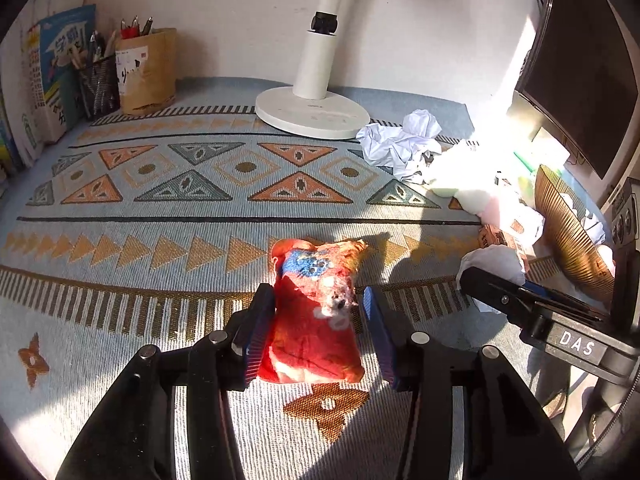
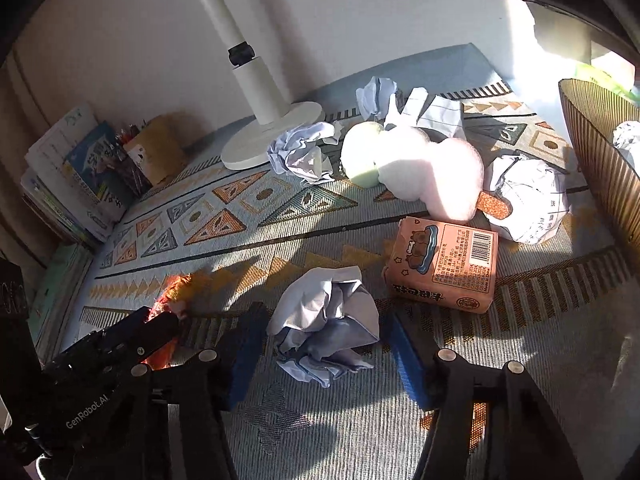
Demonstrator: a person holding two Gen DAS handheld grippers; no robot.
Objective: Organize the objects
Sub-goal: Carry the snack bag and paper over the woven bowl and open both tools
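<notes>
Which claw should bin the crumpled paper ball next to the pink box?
Right. The right claw already straddles that paper ball, and the ribbed bin sits on its side. The left claw brackets the red plush toy.

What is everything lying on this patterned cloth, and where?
Red soft toy: one, red with a blue patch, front, between the left gripper's fingers.
Crumpled paper: about four balls, white; one between the right gripper's fingers, the rest near the lamp and basket.
Pink packet: one, barcode up, right of centre.
Plush ice lolly: one, white, pink and green, behind the packet.
Lamp: one, white, back centre.
Pen pots: two, back left, beside books.
Basket: one, brown, right.
Left hand-held gripper: black, open.
Right hand-held gripper: black, open.
</notes>
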